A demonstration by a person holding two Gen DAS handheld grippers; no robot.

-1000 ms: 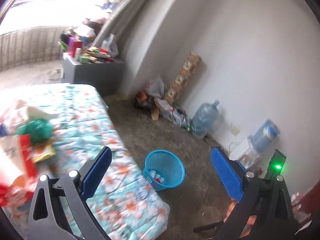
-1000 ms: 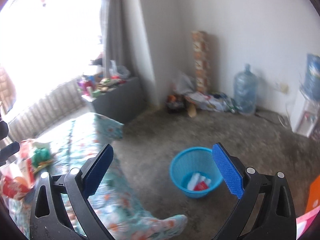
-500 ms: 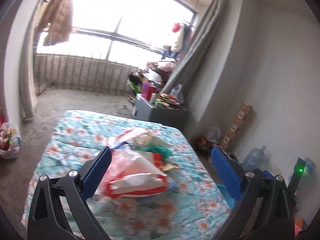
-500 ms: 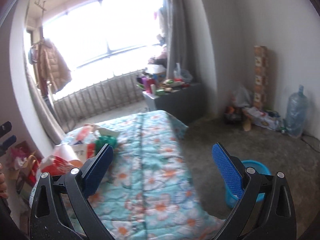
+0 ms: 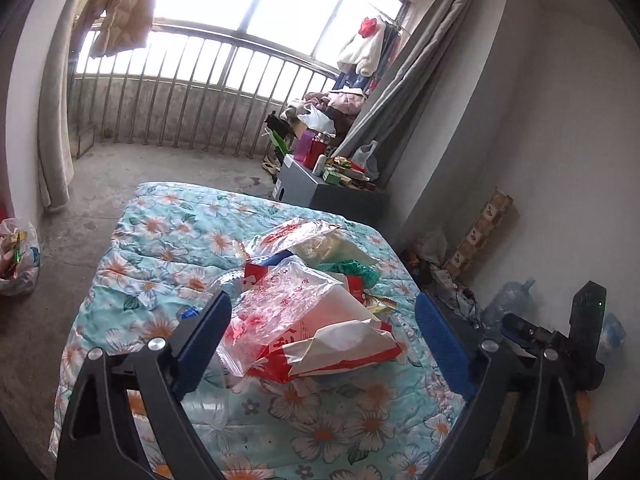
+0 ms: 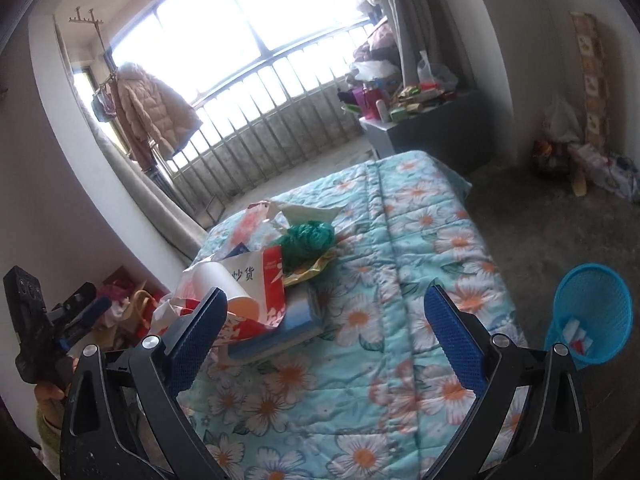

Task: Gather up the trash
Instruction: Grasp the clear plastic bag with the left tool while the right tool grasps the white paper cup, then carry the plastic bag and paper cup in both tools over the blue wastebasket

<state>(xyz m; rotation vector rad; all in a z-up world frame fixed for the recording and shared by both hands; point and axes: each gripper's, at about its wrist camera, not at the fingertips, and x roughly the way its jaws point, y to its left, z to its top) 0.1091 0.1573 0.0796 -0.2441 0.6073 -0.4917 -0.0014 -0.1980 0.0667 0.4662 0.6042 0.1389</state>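
A heap of trash lies on the floral quilt (image 5: pixel 168 248): a red and white paper bag (image 5: pixel 336 348), a clear plastic bag (image 5: pixel 280 300) and a green crumpled bag (image 5: pixel 352 270). My left gripper (image 5: pixel 320 332) is open and empty, its blue pads on either side of the near end of the heap. In the right wrist view the same heap (image 6: pixel 256 276) with the green bag (image 6: pixel 308 240) lies left of centre. My right gripper (image 6: pixel 324 332) is open and empty over the quilt (image 6: pixel 420 248). A blue mesh bin (image 6: pixel 592 316) with some trash stands on the floor at the right.
A grey cabinet (image 5: pixel 320 192) loaded with bottles and bags stands beyond the bed by the curtain. A full plastic bag (image 5: pixel 18 256) sits on the floor left of the bed. A water jug (image 5: pixel 508 308) and clutter line the right wall.
Both grippers have swung left from the bin and floor toward the bed. The trash heap now sits between the left gripper's pads. Both stay open.
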